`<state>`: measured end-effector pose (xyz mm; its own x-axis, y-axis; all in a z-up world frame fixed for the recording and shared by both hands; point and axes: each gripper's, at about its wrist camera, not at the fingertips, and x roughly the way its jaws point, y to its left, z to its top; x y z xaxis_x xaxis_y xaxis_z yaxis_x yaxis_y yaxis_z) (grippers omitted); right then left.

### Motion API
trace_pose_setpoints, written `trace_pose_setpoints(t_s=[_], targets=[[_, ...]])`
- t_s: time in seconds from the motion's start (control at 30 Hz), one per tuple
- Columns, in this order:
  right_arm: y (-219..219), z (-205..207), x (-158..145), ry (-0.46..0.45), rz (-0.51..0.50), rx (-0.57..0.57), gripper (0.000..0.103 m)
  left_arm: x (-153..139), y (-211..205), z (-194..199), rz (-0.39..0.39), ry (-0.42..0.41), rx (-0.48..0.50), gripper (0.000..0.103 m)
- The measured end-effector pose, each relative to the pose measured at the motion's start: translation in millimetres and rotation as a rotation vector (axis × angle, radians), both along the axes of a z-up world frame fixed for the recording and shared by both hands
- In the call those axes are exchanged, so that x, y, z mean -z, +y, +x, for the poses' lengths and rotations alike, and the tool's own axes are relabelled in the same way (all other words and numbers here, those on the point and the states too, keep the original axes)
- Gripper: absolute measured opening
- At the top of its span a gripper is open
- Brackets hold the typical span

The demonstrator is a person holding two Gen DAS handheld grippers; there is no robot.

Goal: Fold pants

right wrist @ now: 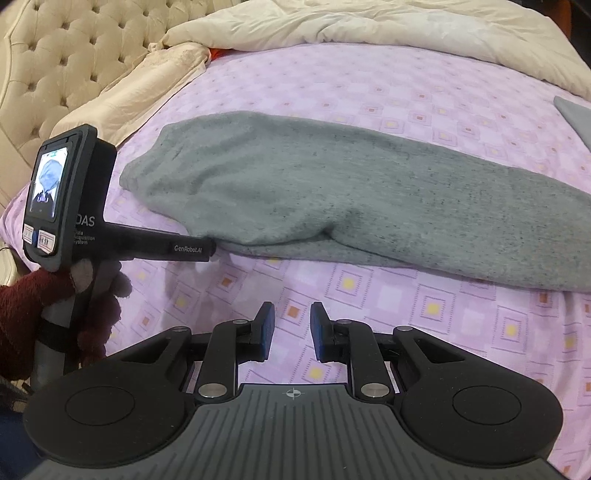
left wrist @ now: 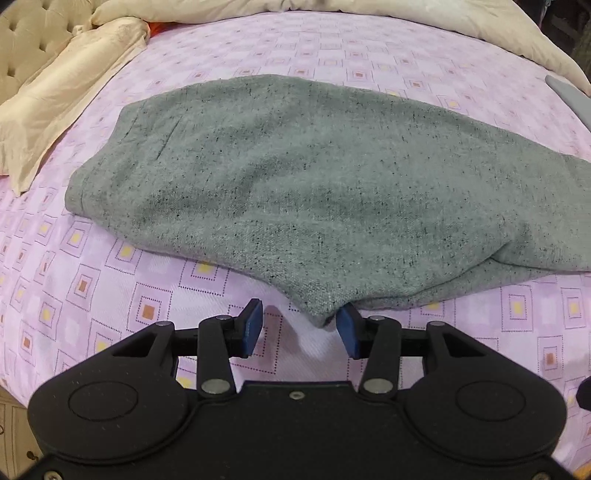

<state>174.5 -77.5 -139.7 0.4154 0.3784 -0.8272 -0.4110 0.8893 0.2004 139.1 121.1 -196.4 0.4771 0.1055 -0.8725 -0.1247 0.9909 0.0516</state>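
Grey speckled pants (left wrist: 295,177) lie folded lengthwise across the pink patterned sheet (left wrist: 110,295). In the left wrist view my left gripper (left wrist: 300,319) stands open at the pants' near edge. A hanging corner of the cloth (left wrist: 319,314) sits between its blue pads (left wrist: 253,326), close to the right one, and is not pinched. In the right wrist view the pants (right wrist: 332,192) stretch from left to right. The left gripper (right wrist: 207,253), held by a hand in a dark red sleeve (right wrist: 22,295), has its nose at their near edge. My right gripper (right wrist: 292,323) hovers over bare sheet in front of the pants, open with a narrow gap and nothing in it.
A cream duvet (right wrist: 369,26) is bunched along the far side of the bed. A cream pillow (left wrist: 66,96) and a tufted headboard (right wrist: 74,55) are at the left. The corner of another grey item (right wrist: 576,114) lies at the right edge. An orange-red bit (left wrist: 162,27) shows behind the pillow.
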Motion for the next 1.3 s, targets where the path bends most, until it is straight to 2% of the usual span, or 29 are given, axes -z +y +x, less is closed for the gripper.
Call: trace_pose_setpoints(t_s=[0.13,0.23,0.33,0.4,0.6,0.73,0.87,1.0,1.07,1.3], targets=[[8,-3,-2,-0.014,0.003,0.009,0.021,-5,7,1,-0.049,-0.016,-0.009,0.054],[11,-4,-2,-0.021,0.002,0.024,0.021,-6,8,1,-0.049,-0.013,0.009,0.054],[15,-6,-4,-0.032,-0.002,0.041,0.021,-11,12,0,-0.094,-0.023,0.014,0.054],[16,-8,-5,-0.036,0.002,0.050,0.021,-11,14,1,-0.088,-0.025,0.027,0.054],[20,-10,-4,-0.044,-0.004,0.059,0.021,-16,30,4,-0.149,-0.031,0.003,0.055],[22,-12,-5,-0.045,-0.005,0.059,0.021,-29,33,1,-0.191,-0.058,-0.004,0.054],[24,-11,-6,-0.046,-0.010,0.056,0.021,-29,40,1,-0.190,-0.062,-0.036,0.048],[25,-5,-2,-0.030,-0.003,0.063,0.021,-14,57,10,-0.206,0.020,-0.100,0.042],[29,2,2,-0.021,0.001,0.063,0.021,-15,64,7,-0.209,0.023,-0.114,0.042],[40,42,31,-0.028,-0.009,0.089,0.026,-20,70,7,-0.110,0.055,-0.031,0.045]])
